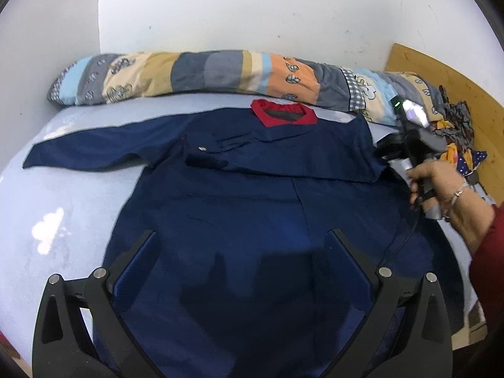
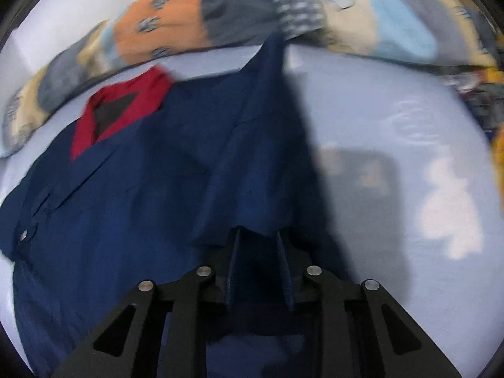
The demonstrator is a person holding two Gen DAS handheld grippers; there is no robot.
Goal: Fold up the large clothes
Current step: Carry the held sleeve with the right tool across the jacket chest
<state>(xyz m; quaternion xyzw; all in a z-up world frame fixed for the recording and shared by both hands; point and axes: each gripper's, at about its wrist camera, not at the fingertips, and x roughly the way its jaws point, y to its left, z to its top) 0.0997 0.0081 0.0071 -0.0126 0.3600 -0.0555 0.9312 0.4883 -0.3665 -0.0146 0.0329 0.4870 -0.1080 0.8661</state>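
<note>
A navy garment (image 1: 252, 189) with a red collar (image 1: 283, 113) lies spread flat on the light blue bed sheet (image 1: 63, 204). One sleeve (image 1: 94, 148) stretches out to the left; the other sleeve (image 1: 267, 151) lies folded across the chest. My left gripper (image 1: 242, 233) hovers open above the garment's lower half, with nothing between its fingers. A hand (image 1: 447, 186) holds my right gripper (image 1: 387, 157) at the garment's right edge. In the right wrist view the right gripper (image 2: 256, 233) is nearly closed, and a raised fold of the navy garment (image 2: 126, 204) covers its tips.
A rolled patchwork quilt (image 1: 189, 72) runs along the wall behind the collar. A heap of patterned clothes (image 1: 456, 132) sits at the right by a wooden board (image 1: 441, 72). Bare sheet (image 2: 393, 126) lies right of the garment.
</note>
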